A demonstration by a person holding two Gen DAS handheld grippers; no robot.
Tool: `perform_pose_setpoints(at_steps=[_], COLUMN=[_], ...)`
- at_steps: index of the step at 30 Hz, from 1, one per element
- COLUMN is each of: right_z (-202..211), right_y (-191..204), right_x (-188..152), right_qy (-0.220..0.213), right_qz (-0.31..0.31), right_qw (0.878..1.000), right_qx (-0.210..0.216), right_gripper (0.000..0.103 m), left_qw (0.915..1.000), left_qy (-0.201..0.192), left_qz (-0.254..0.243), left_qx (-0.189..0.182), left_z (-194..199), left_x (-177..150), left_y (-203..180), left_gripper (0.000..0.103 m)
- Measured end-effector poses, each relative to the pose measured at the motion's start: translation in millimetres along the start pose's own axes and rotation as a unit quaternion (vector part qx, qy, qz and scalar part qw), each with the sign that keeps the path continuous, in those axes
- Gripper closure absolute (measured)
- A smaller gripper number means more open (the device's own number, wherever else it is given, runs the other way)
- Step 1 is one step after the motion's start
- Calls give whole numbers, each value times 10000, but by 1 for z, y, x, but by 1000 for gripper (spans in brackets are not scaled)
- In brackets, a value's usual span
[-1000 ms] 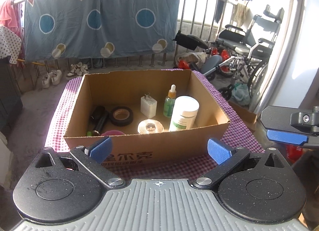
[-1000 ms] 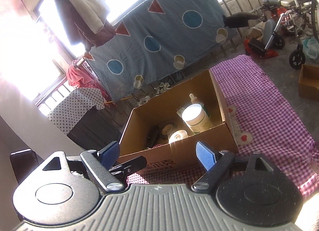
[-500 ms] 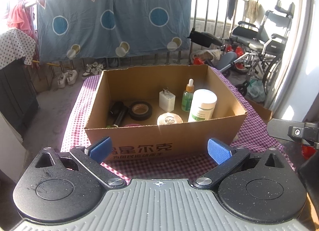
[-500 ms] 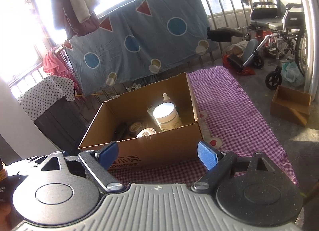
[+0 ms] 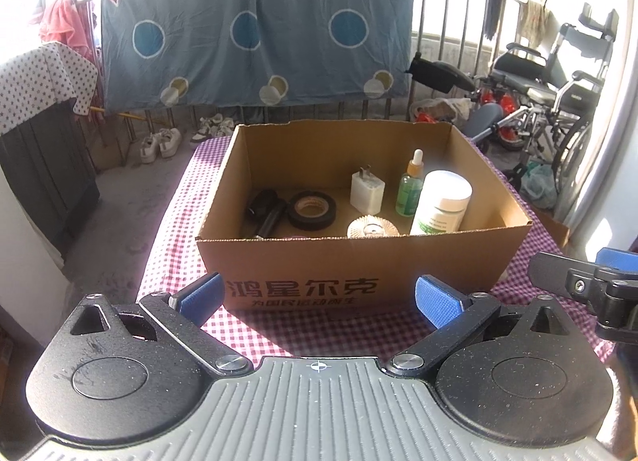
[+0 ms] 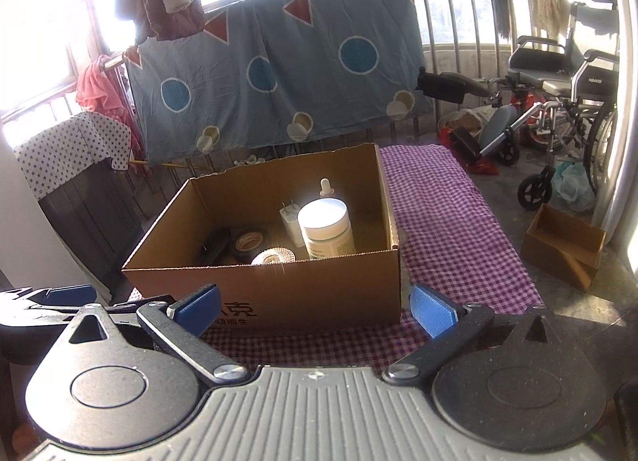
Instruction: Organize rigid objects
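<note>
An open cardboard box (image 5: 359, 277) (image 6: 319, 289) stands on a purple checked cloth (image 5: 255, 333) (image 6: 446, 222). Inside are a white jar (image 5: 440, 202) (image 6: 325, 226), a green dropper bottle (image 5: 410, 186), a white charger plug (image 5: 367, 190), a black tape roll (image 5: 312, 210) (image 6: 249, 240), a black object (image 5: 265, 210) and a round ribbed disc (image 5: 373, 228) (image 6: 273, 256). My left gripper (image 5: 319, 297) is open and empty in front of the box. My right gripper (image 6: 313, 305) is open and empty, to the right of the left one; it also shows in the left wrist view (image 5: 590, 281).
A blue sheet (image 5: 255, 30) hangs on a railing behind the box. A wheelchair (image 6: 558, 94) and a small brown box (image 6: 562, 250) stand on the floor to the right. A dark cabinet (image 5: 44, 166) under a dotted cloth stands on the left.
Both grippers have drawn back from the box and stay open and empty. The right wrist view has swung level and rightward. The items in the box have not moved.
</note>
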State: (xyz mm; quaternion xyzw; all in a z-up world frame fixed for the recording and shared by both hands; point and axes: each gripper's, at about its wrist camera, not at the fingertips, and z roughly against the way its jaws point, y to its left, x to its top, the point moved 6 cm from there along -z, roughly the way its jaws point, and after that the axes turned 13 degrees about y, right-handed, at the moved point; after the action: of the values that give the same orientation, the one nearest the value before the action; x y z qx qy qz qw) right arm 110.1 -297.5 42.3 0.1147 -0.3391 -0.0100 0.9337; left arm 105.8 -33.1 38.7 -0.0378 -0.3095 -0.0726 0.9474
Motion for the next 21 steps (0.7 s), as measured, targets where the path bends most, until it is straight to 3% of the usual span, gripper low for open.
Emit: perform_pose_setpoints(at_steps=[14, 21], right_z=[-15, -14], right_y=[2, -4], right_x=[18, 21], right_qy=[42, -78], right_qz=[508, 409], right_qw=[9976, 9962], right_qx=[-472, -769], right_gripper=[0, 0], left_qw=[9999, 9994], left_qy=[66, -6], left_qz=[88, 262], left_qx=[104, 239], left_z=[-9, -9], left_x=[2, 2], left_y=[3, 6], left_gripper=[0, 0])
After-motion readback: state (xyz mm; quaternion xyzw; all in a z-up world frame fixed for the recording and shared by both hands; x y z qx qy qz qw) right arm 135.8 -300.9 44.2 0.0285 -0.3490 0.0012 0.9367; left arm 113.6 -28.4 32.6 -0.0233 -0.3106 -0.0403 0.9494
